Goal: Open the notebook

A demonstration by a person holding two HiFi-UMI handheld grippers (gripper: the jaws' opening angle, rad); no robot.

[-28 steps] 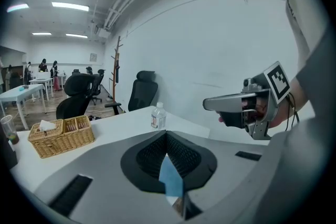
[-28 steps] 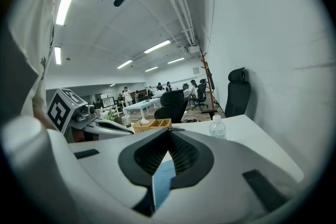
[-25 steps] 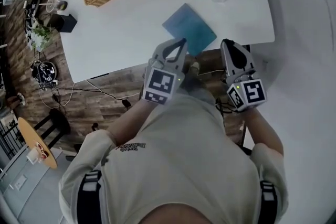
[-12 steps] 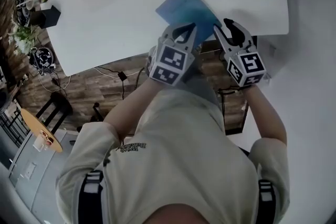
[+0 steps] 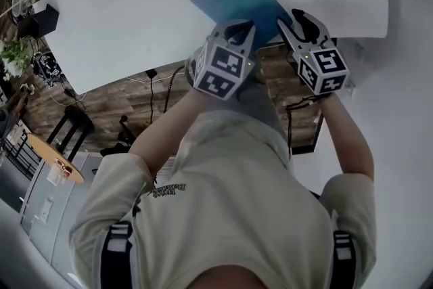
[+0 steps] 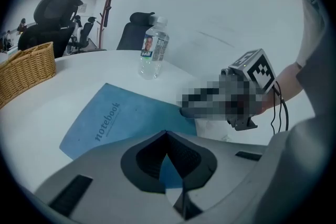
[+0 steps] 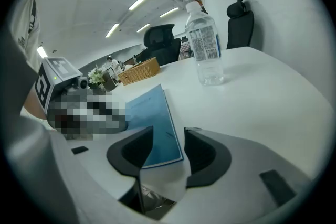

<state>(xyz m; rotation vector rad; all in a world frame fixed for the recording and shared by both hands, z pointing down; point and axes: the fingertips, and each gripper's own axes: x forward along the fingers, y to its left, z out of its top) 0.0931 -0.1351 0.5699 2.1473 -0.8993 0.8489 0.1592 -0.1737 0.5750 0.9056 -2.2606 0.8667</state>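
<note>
The notebook is thin and closed. Its plain blue cover carries the word "notebook" along one side, and it lies flat on the white table at the near edge, just ahead of both sets of tips. The left gripper has its jaws together at the tips, empty, over the near part of the cover. The right gripper has just been opening and stands wide, with the notebook's near corner showing between the jaws, untouched.

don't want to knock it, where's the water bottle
In the left gripper view the water bottle stands upright on the white table, beyond the blue notebook, right of the basket.
</note>
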